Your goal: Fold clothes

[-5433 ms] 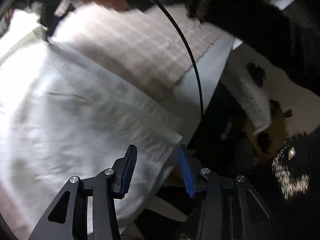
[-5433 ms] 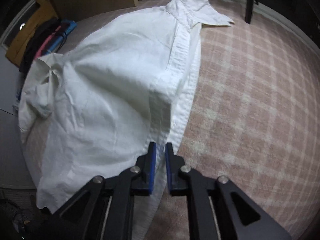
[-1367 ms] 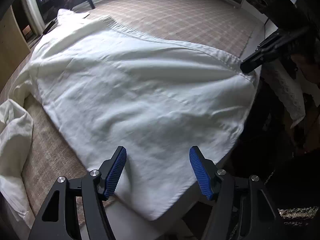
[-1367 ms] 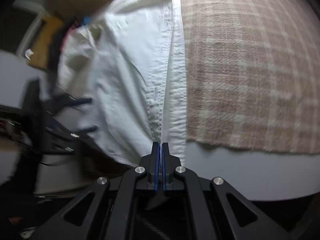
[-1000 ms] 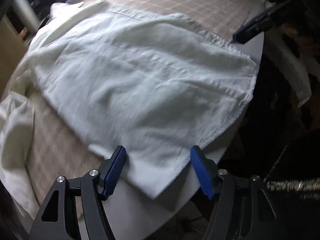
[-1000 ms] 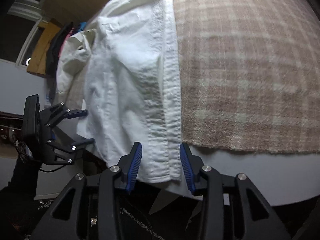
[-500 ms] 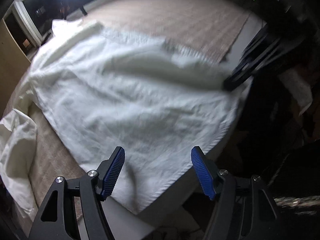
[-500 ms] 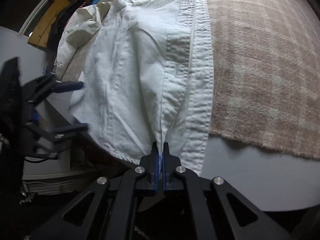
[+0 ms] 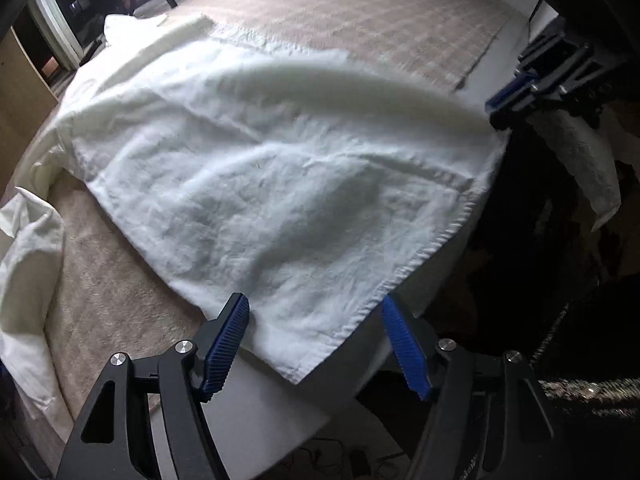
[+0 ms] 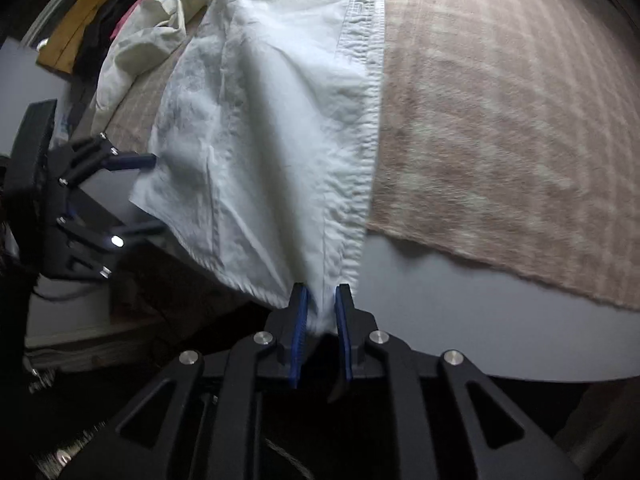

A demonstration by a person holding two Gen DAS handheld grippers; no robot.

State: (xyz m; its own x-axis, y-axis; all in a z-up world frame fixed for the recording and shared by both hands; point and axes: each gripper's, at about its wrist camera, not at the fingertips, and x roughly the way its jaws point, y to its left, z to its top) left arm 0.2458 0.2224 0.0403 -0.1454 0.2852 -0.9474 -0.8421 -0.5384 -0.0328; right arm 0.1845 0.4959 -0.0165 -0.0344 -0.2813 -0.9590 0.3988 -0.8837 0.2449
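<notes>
White shirt (image 9: 280,184) lies spread over a beige checked cloth (image 9: 360,12) that covers the pale counter (image 10: 460,304), its hem end hanging past the near counter edge; no label or writing can be read on it. The right gripper (image 10: 321,320) has its blue-padded fingers (image 10: 299,320) drawn close, with a narrow gap, around the hem corner beside the button placket (image 10: 360,80), and the fabric rises taut from that pinch. The left gripper (image 9: 320,344) has its fingers (image 9: 224,344) spread wide, one on each side of the other hem corner, which lies between them untouched. A sleeve (image 9: 28,248) lies crumpled at the far left
</notes>
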